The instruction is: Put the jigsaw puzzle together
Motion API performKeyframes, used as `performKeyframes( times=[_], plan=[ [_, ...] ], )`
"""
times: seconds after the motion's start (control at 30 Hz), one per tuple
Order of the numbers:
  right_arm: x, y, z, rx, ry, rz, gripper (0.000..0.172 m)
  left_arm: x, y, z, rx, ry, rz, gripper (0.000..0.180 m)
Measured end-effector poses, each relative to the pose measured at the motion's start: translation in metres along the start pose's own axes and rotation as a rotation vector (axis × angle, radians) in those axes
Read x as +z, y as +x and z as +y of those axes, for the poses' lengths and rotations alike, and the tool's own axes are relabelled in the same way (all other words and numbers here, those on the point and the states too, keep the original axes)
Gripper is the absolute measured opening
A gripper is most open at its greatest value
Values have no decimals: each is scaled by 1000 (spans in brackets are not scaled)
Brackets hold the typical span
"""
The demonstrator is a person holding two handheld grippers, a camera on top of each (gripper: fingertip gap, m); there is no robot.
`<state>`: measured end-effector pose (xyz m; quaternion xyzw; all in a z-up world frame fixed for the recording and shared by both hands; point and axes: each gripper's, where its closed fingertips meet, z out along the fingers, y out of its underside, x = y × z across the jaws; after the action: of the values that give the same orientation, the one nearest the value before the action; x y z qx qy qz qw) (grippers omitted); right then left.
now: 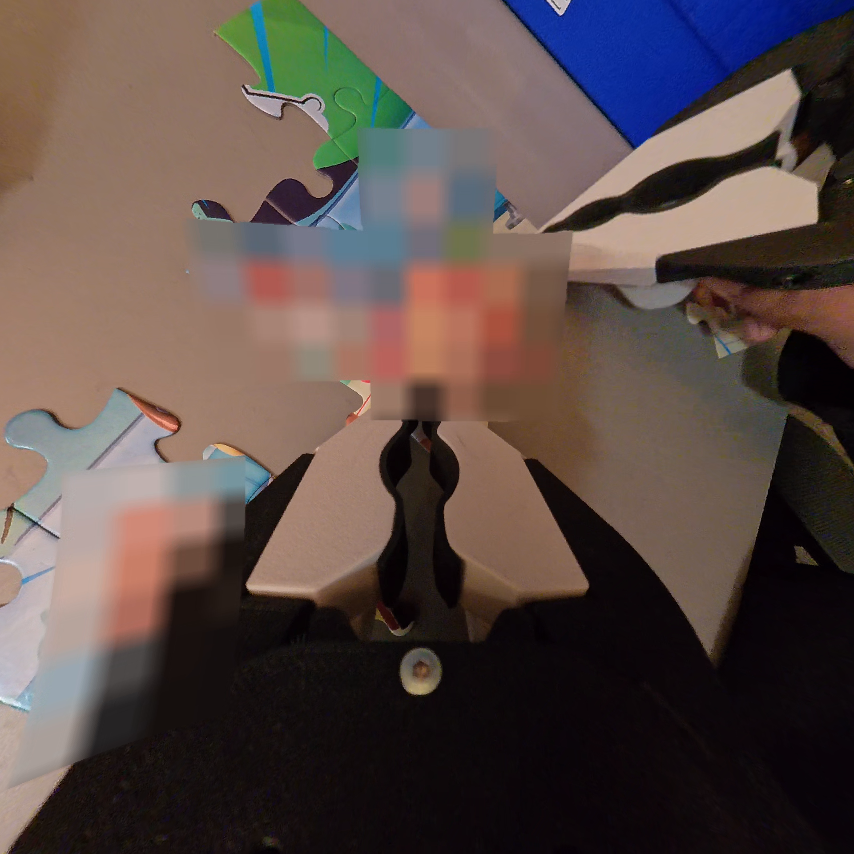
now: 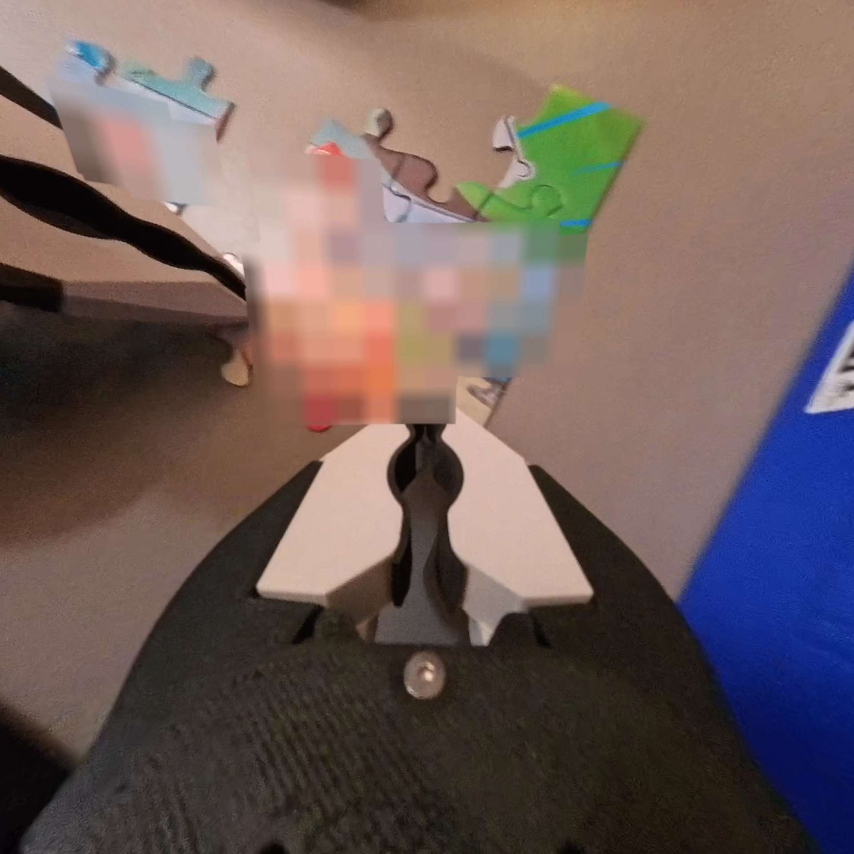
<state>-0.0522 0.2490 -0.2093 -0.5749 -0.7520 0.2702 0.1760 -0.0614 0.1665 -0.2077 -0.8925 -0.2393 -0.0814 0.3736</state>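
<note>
A: Left wrist view: tan table (image 1: 115,277), blue box (image 1: 647,69) at the far edge, puzzle (image 1: 323,115) partly joined.
B: Grippers?
A: Left gripper (image 1: 423,427) clenched at the puzzle's near edge; tips masked. Right gripper (image 2: 425,432) likewise clenched, hold unclear.

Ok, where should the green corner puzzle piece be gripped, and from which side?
Probably the green corner piece by its free outer corner, coming from the open table side: it lies flat, and its inner edges interlock with neighbouring pieces.
</note>
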Motion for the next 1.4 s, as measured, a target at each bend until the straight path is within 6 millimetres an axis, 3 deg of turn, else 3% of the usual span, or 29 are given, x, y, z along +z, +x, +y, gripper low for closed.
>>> performKeyframes(
  times=[0.17,0.23,0.33,0.43,0.53,0.63,0.73,0.77,0.87,0.93,1.03,1.13,1.27,1.4],
  plan=[
    [10,-31,-13,36,63,-156,0,0,0,0,7,-4,-7,0],
    [14,-26,-19,19,77,-122,0,0,0,0,10,-4,-11,0],
    [16,1,-22,-12,65,36,0,0,0,0,11,-6,-11,0],
    [19,-23,-25,-4,65,-101,0,0,0,0,8,-4,-8,0],
    [16,3,-23,-42,43,61,0,0,0,0,6,-4,-6,0],
    [19,-28,-24,23,57,-133,0,0,0,0,10,-4,-10,0],
    [17,2,-24,-53,36,76,0,1,1,0,14,-4,-10,0],
    [18,1,-27,-55,42,74,0,1,1,0,16,-3,-12,0],
    [28,-33,-37,-8,77,-128,0,1,1,0,15,-3,-9,0],
    [32,-25,-42,-71,88,-43,0,1,1,0,11,-1,-6,0],
    [31,6,-44,-78,69,113,0,1,1,0,11,2,-4,0],
    [35,0,-50,-32,79,65,0,1,1,0,18,1,-7,0],
    [46,-37,-60,-88,109,-37,0,1,2,0,12,3,0,0],
    [42,-12,-58,-105,96,75,0,1,2,0,11,4,2,0]
  ],
)
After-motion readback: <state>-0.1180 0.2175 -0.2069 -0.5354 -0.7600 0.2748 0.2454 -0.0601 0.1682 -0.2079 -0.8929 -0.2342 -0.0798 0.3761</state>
